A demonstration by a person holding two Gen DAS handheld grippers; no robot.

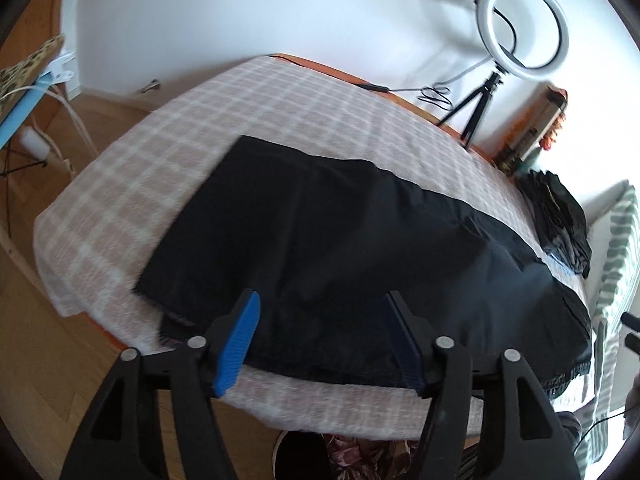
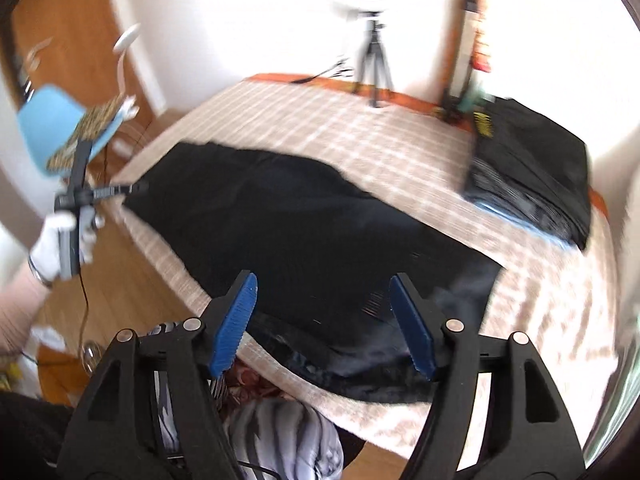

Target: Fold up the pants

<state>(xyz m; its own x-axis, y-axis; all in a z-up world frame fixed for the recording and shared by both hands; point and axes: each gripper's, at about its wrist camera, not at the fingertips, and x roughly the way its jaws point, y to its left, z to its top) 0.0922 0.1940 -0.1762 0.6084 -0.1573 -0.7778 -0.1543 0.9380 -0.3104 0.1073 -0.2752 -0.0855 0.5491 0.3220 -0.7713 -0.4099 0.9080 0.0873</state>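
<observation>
A: With both your left tongs (image 1: 320, 340) and right tongs (image 2: 322, 322) standing wide and empty, where do the pants (image 1: 340, 248) lie?

B: Just ahead of and below both tongs, flat along the tabletop (image 1: 280, 100). Your risk, I judge: pinching only the top layer would drag the fold apart.

One pants (image 1: 340, 256), two tools (image 1: 320, 344) (image 2: 324, 324)

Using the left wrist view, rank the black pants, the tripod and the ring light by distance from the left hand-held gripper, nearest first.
From the left hand-held gripper:
1. Black pants, directly ahead on the checked cover.
2. Tripod, far edge, right.
3. Ring light, atop the tripod, by the wall.
</observation>
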